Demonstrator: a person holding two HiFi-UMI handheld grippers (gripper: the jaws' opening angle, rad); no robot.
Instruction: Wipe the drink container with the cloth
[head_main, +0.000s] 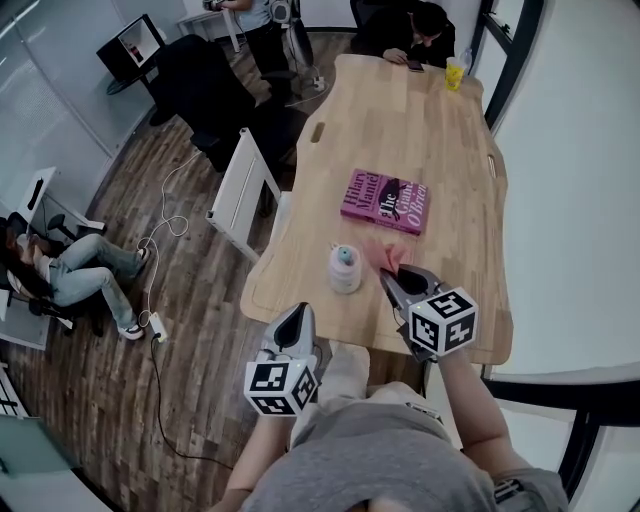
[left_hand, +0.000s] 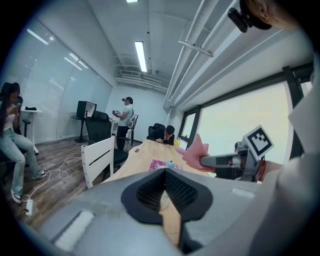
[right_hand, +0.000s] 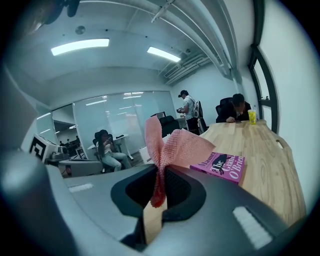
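Item: pink cloth (head_main: 381, 254), held just beside drink container (head_main: 345, 269).
My right gripper (head_main: 390, 280) fingers clench the cloth; my left gripper (head_main: 299, 318) fingers are pressed together, empty, at the desk (head_main: 440, 140) edge.

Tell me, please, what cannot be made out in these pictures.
- Drink container: in the left gripper view only its top shows; the left tongs hide the rest.
- Right gripper view: the container does not show; the cloth and right tongs fill the foreground.
- Yellow cup, head view: too small to tell its contents.
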